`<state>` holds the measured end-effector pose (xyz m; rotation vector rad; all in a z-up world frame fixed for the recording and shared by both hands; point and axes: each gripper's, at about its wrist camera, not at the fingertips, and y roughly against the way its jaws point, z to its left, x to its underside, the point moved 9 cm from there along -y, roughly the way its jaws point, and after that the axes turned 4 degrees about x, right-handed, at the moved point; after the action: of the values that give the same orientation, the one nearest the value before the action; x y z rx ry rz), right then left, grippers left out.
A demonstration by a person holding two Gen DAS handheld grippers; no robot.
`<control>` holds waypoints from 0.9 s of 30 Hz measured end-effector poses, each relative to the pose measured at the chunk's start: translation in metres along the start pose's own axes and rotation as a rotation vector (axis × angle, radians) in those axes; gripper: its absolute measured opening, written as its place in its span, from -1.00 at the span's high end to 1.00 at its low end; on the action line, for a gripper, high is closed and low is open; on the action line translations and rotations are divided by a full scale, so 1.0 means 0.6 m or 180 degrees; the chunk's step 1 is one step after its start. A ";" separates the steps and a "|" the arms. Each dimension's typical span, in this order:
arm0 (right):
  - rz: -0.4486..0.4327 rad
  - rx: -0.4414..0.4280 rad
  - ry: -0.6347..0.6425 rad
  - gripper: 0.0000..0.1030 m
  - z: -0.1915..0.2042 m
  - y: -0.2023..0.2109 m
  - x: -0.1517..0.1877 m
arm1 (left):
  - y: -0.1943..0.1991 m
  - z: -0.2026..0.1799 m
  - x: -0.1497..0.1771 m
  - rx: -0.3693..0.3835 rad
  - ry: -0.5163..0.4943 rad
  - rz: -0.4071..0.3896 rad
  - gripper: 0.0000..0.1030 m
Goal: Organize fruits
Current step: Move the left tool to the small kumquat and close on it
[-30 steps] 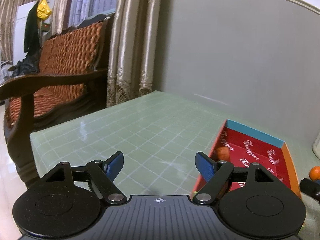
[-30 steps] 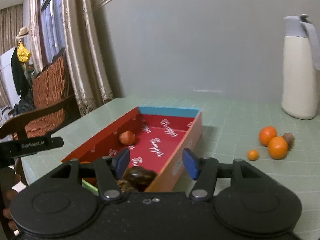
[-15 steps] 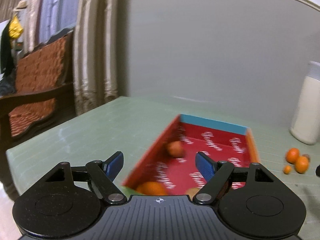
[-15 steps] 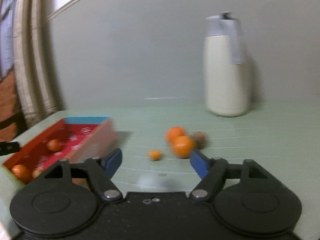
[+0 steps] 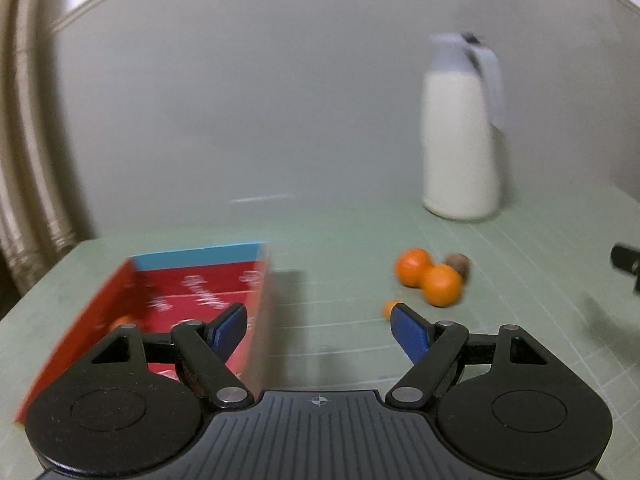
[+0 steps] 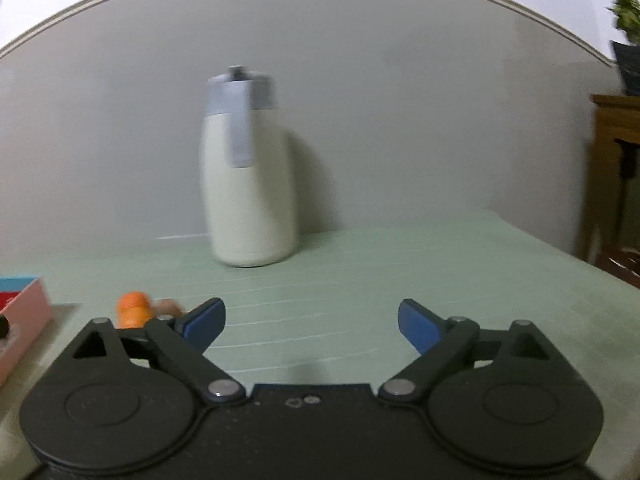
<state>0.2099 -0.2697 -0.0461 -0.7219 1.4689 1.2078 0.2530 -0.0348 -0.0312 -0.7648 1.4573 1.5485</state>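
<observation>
A red box (image 5: 132,276) with a blue end wall lies at the left, fruit partly hidden inside it behind my left fingers. Two oranges (image 5: 440,284) sit on the green table with a brown fruit (image 5: 460,262) behind them and a tiny orange fruit (image 5: 389,307) in front. My left gripper (image 5: 318,326) is open and empty, between the box and the fruit. My right gripper (image 6: 310,322) holds nothing and its jaws are opening. In the right wrist view an orange (image 6: 134,312) and the brown fruit (image 6: 170,306) peek out behind its left finger, with the box corner (image 6: 24,304) at the far left.
A tall white jug (image 5: 462,136) with a grey lid stands at the back against the grey wall; the jug (image 6: 248,176) is centre-left in the right wrist view. Curtains (image 5: 24,168) hang at the left. A wooden cabinet (image 6: 616,168) stands off the table's right edge.
Both grippers have swung right, from the bench and box toward the jug and loose fruit. The right gripper's jaws have spread wider. The left jaws keep the same gap.
</observation>
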 end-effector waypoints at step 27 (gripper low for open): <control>-0.0031 0.0184 -0.0299 -0.89 -0.098 0.001 -0.008 | -0.145 -0.090 0.007 0.0368 -0.0065 0.0480 0.61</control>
<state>0.1906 -0.3255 -0.0451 -0.6244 1.4153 1.1715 0.3217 -0.0910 -0.0823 -0.5810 1.6052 1.5632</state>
